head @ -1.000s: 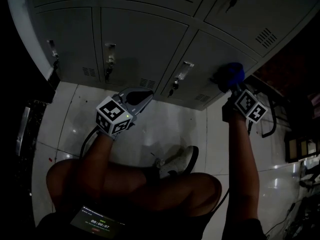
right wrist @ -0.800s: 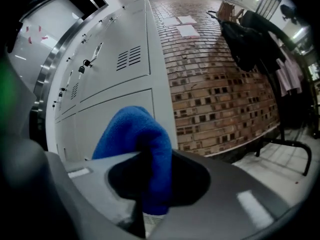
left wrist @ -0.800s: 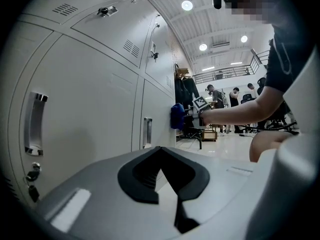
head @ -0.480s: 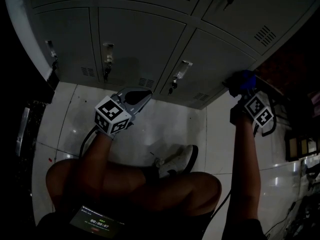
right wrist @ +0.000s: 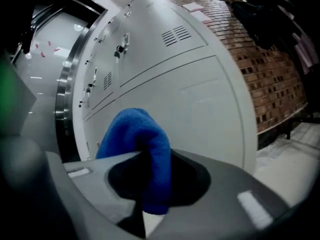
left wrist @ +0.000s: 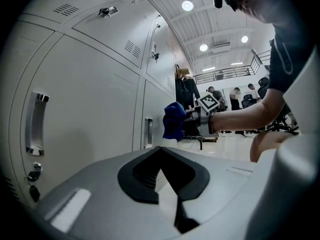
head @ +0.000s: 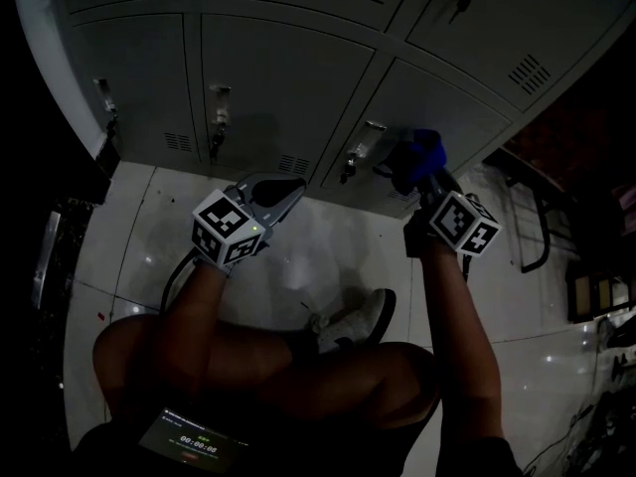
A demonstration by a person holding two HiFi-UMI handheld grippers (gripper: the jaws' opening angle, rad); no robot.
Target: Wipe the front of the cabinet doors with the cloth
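Grey metal cabinet doors (head: 278,78) with handles and keys fill the top of the head view. My right gripper (head: 425,175) is shut on a blue cloth (head: 415,153), which sits against the lower edge of the bottom right door (head: 452,102), near its handle (head: 364,139). In the right gripper view the cloth (right wrist: 134,134) bulges out between the jaws in front of the door (right wrist: 190,94). My left gripper (head: 288,189) hovers low before the middle doors, shut and empty. From the left gripper (left wrist: 161,153) view the cloth (left wrist: 173,120) shows further along the doors.
White tiled floor (head: 328,251) runs below the cabinet. The person's knees and a shoe (head: 360,316) are close under the grippers. A black metal frame (head: 537,229) stands at the right, by a brick wall (right wrist: 272,69). People (left wrist: 235,96) stand far off.
The right gripper swept the cloth right along the bottom door, then back left, and is now nearer the door's handle. The left gripper has stayed put.
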